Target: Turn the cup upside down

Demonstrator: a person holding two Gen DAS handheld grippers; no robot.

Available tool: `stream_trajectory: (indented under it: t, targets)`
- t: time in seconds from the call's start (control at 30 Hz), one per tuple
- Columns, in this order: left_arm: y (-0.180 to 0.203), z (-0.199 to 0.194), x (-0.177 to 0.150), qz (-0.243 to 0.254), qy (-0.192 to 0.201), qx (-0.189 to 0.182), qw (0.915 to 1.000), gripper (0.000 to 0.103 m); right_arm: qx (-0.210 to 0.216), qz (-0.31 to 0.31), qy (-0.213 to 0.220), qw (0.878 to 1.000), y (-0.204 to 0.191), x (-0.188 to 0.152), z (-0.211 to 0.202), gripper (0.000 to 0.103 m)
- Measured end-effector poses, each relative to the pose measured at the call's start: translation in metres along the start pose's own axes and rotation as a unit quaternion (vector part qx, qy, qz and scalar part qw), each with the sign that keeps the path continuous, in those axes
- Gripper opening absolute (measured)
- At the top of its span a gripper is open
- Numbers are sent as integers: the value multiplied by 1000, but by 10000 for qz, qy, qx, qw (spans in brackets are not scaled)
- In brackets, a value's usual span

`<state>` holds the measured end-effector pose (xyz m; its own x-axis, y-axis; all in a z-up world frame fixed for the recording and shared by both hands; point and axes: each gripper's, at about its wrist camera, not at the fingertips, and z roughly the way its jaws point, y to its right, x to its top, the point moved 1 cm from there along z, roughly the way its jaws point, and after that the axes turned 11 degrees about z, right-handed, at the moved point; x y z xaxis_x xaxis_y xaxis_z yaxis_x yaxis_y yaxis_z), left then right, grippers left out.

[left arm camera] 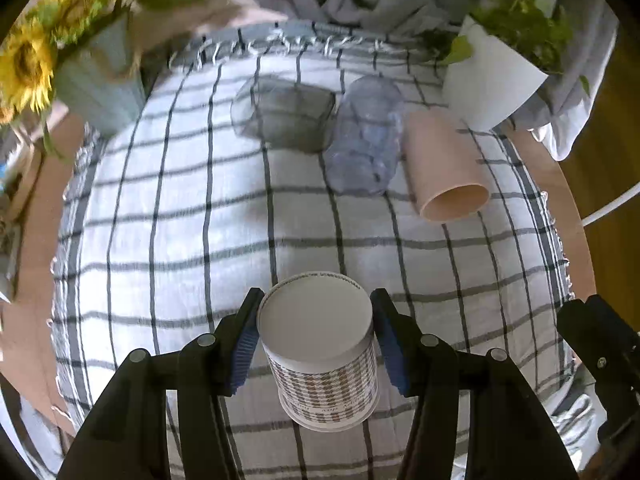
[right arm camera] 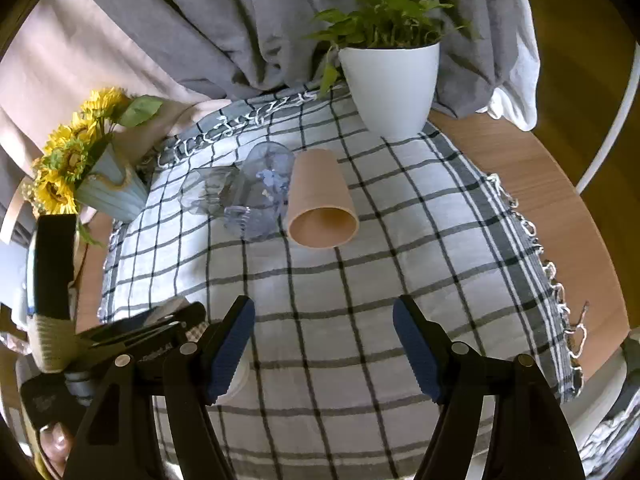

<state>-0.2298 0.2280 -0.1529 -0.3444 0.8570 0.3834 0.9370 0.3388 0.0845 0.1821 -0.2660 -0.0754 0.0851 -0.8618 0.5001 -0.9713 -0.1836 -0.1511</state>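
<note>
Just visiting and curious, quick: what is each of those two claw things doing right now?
Left gripper: fingers on either side of the patterned paper cup, which is already bottom-up; firm grip cannot be told.
Right gripper: open, holding nothing.

We see a grey-and-white checked cloth (right arm camera: 360,300) with a fringed edge spread over a round wooden table (right arm camera: 552,184), and behind it a rumpled grey drape (right arm camera: 224,28) beside a beige one (right arm camera: 68,72). At the far right of the cloth stands a white pot (right arm camera: 392,88) holding a leafy green plant (right arm camera: 384,12), while at the far left a pale blue ribbed vase (right arm camera: 116,192) tilts with yellow sunflowers (right arm camera: 68,160). We also make out a white curved tube (right arm camera: 612,120) arcing past the table on the right.
</note>
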Motion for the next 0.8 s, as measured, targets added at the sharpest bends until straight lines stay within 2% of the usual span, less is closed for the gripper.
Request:
stream_trajectory:
  t: [0.4, 0.47, 0.57, 0.8]
  targets:
    - [28, 3, -23, 358, 810, 164, 9959, 53, -353, -294, 204, 9987, 15, -14, -7, 71]
    - [31, 2, -28, 373, 808, 152, 9959, 53, -378, -325, 188, 9986, 16, -17, -7, 71]
    - [33, 3, -38, 313, 658, -104, 9973, 53, -358, -330, 117, 9987, 20, -21, -6, 71]
    - [38, 5, -49, 286, 496, -149, 9982, 56, -366, -344, 6, 9987, 27, -29, -5, 71]
